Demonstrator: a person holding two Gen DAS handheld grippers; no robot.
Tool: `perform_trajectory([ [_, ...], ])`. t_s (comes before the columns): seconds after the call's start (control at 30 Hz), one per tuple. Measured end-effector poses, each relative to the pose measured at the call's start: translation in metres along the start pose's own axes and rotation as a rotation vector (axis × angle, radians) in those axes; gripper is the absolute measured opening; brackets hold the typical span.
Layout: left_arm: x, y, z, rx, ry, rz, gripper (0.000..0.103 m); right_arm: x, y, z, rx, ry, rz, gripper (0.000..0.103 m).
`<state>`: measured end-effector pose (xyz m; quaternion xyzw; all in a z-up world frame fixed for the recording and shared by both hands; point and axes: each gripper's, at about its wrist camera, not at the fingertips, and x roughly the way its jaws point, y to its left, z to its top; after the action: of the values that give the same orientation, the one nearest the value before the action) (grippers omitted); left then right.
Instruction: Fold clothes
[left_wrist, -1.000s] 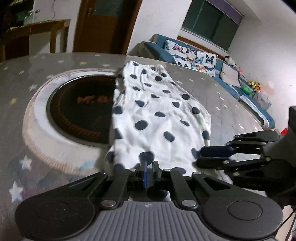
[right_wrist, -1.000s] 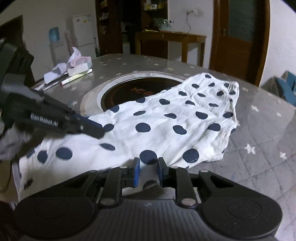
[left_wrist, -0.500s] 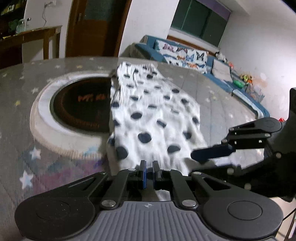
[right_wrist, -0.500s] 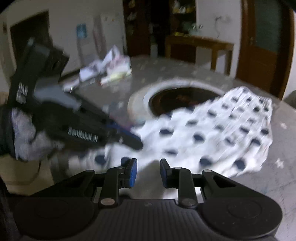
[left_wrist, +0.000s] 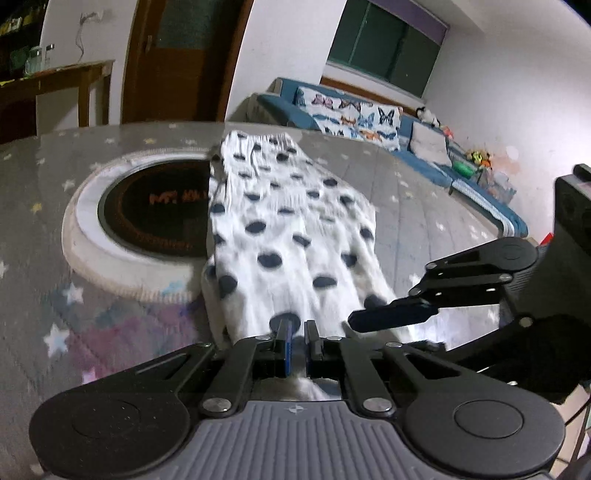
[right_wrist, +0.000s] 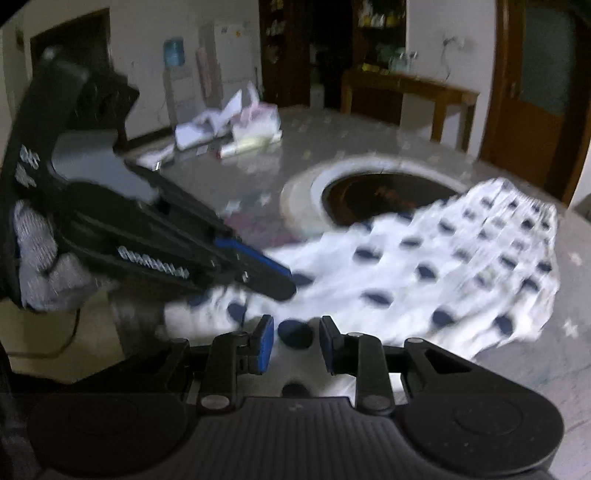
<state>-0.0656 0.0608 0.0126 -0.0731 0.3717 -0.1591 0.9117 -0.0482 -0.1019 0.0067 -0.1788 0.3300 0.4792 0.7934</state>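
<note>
A white garment with dark blue dots (left_wrist: 288, 229) lies stretched along the grey star-patterned table, its waistband at the far end. My left gripper (left_wrist: 298, 332) is shut on its near hem and holds that edge lifted. In the right wrist view the garment (right_wrist: 443, 266) spreads to the right. My right gripper (right_wrist: 293, 341) has its jaws apart around the near hem, cloth lying between the pads. The right gripper's finger (left_wrist: 391, 318) shows at the right of the left wrist view, and the left gripper (right_wrist: 255, 269) crosses the right wrist view.
A round dark hotplate with a pale rim (left_wrist: 147, 210) is set in the table left of the garment. Papers and a tissue pack (right_wrist: 229, 129) lie at the table's far side. A blue sofa (left_wrist: 369, 118) stands beyond the table.
Both grippers have pulled the near hem back and up, stretching the garment. The right gripper's jaws have spread wider.
</note>
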Motion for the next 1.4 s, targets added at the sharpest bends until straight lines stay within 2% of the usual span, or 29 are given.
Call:
perform_trajectory([
  [0.17, -0.015, 0.006, -0.008, -0.038, -0.018, -0.01, 0.009, -0.01, -0.001, -0.002, 0.016, -0.007, -0.008, 0.027],
  [0.3, -0.033, 0.002, -0.014, -0.055, -0.036, -0.03, 0.032, -0.019, 0.003, -0.001, 0.005, -0.019, -0.001, 0.028],
  [0.4, -0.039, -0.002, -0.023, -0.058, -0.023, -0.008, 0.04, -0.012, 0.004, -0.007, 0.01, 0.007, -0.003, 0.028],
  [0.5, -0.042, -0.001, -0.03, -0.098, -0.018, 0.027, 0.037, -0.015, 0.004, -0.006, 0.014, -0.005, -0.005, 0.029],
  [0.57, -0.043, -0.002, -0.033, -0.119, -0.025, 0.019, 0.037, -0.019, 0.003, -0.003, 0.017, -0.021, -0.01, 0.03],
  [0.7, -0.041, -0.011, -0.034, -0.097, -0.013, 0.023, 0.014, -0.021, 0.002, 0.002, 0.008, -0.031, -0.024, 0.031],
  [0.8, -0.053, -0.007, -0.029, -0.141, -0.028, 0.001, 0.009, -0.023, 0.0, 0.003, 0.018, -0.045, -0.03, 0.032],
  [0.97, -0.059, -0.002, -0.027, -0.151, -0.001, 0.01, 0.01, -0.014, -0.003, -0.003, 0.028, -0.019, -0.027, 0.032],
  [1.03, -0.054, -0.002, -0.028, -0.143, 0.029, 0.022, 0.014, -0.008, -0.004, -0.007, 0.029, 0.002, -0.025, 0.032],
  [1.13, -0.06, -0.004, -0.021, -0.122, 0.003, 0.032, 0.014, -0.014, -0.006, -0.007, 0.033, -0.005, -0.019, 0.032],
  [1.3, -0.06, -0.012, 0.01, -0.073, -0.076, 0.019, 0.015, -0.018, -0.013, -0.006, 0.044, -0.005, -0.004, 0.033],
  [1.4, -0.038, -0.012, 0.025, -0.064, -0.084, 0.009, 0.023, -0.015, -0.02, -0.007, 0.066, 0.0, 0.003, 0.033],
])
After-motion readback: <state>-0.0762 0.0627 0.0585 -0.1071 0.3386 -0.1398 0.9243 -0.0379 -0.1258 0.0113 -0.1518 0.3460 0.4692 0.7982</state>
